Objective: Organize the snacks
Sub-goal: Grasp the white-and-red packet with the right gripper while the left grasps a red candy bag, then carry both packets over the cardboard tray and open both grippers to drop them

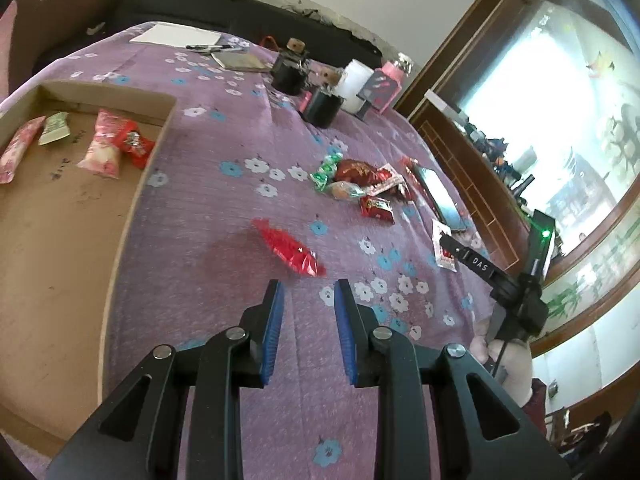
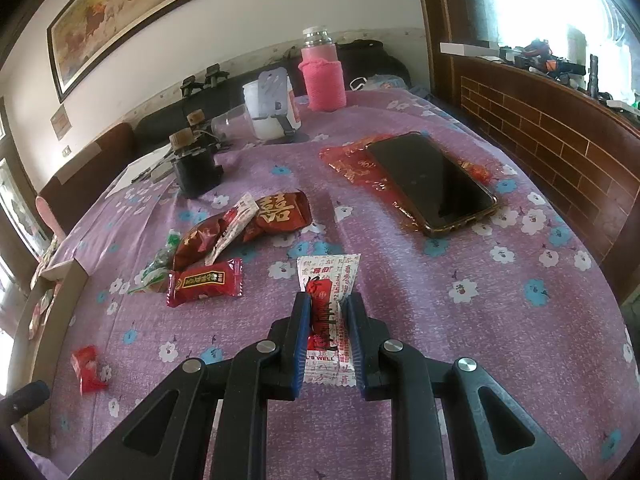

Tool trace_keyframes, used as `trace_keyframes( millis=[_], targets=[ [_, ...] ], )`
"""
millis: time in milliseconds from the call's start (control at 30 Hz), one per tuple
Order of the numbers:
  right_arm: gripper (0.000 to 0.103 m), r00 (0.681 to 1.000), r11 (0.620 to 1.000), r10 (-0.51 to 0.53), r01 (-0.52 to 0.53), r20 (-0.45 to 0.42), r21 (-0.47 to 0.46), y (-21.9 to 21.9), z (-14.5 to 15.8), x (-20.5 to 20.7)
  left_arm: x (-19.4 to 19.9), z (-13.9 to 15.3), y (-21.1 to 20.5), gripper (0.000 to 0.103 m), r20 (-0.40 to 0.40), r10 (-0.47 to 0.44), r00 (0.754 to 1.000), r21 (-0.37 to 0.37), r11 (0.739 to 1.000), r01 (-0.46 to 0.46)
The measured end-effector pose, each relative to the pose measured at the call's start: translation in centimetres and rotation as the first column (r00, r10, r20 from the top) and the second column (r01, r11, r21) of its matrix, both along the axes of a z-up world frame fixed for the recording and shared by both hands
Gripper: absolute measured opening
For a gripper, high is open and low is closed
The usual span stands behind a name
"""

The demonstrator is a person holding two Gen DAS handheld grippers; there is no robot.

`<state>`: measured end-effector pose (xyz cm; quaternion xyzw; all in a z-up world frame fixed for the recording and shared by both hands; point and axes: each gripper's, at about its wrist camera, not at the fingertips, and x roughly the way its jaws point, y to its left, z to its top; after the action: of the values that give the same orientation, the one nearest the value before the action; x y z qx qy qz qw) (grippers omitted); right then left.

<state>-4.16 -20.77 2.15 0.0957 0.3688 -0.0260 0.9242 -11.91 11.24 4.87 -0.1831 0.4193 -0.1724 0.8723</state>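
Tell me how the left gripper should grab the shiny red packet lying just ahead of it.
Pinch the red packet across its narrow middle, coming from above. It lies flat and long on the tablecloth, slanted to the left gripper, so turn the open jaws to straddle its width, probably avoiding the crimped ends.

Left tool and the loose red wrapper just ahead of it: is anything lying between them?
Nothing visible does. The left tool is open above bare purple cloth, and the red wrapper lies just beyond its fingertips with no other item between. The cardboard box is off to its left.
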Motion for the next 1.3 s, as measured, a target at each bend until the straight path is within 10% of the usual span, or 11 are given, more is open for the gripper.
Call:
trace_keyframes(
  millis=[233,367,733,967,1033,1100,1300],
  targets=[
    [0.02,1.0,1.0,-0.005,0.005,-0.024,0.003,0.1,-0.4,0.3,0.2,-0.5,-0.5,0.023,-0.033,-0.021,0.999,0.03,0.999,0.021],
    [0.02,1.0,1.0,-0.02,0.02,-0.024,0.001,0.0,-0.3,0.2,1.9,-1.0,-1.0,0.051,-0.063,0.016,0.998,0.048,0.999,-0.013],
    [0.021,1.0,1.0,0.002,-0.002,-0.022,0.018,-0.2,-0.3,0.2,6.3,-3.1,-4.1,0.053,-0.103,0.065,0.993,0.193,0.98,-0.044],
    [0.02,1.0,0.999,0.025,-0.025,-0.017,0.036,-0.2,-0.2,0.1,6.7,-3.5,-5.9,0.075,-0.046,0.045,0.998,0.285,0.958,-0.03],
    [0.02,0.999,0.999,0.028,-0.028,-0.016,0.031,-0.1,-0.2,0.0,6.6,-3.6,-6.7,0.068,-0.014,0.023,1.0,0.348,0.937,-0.017],
    [0.02,0.999,0.999,0.029,-0.028,-0.014,0.028,0.0,-0.1,0.0,6.3,-3.5,-6.8,0.016,0.01,0.018,1.0,0.395,0.918,-0.02],
    [0.02,1.0,0.999,0.026,-0.026,-0.01,0.027,-0.1,-0.1,-0.1,5.3,-2.8,-3.9,0.016,-0.018,0.017,1.0,0.236,0.972,-0.013]
  ],
)
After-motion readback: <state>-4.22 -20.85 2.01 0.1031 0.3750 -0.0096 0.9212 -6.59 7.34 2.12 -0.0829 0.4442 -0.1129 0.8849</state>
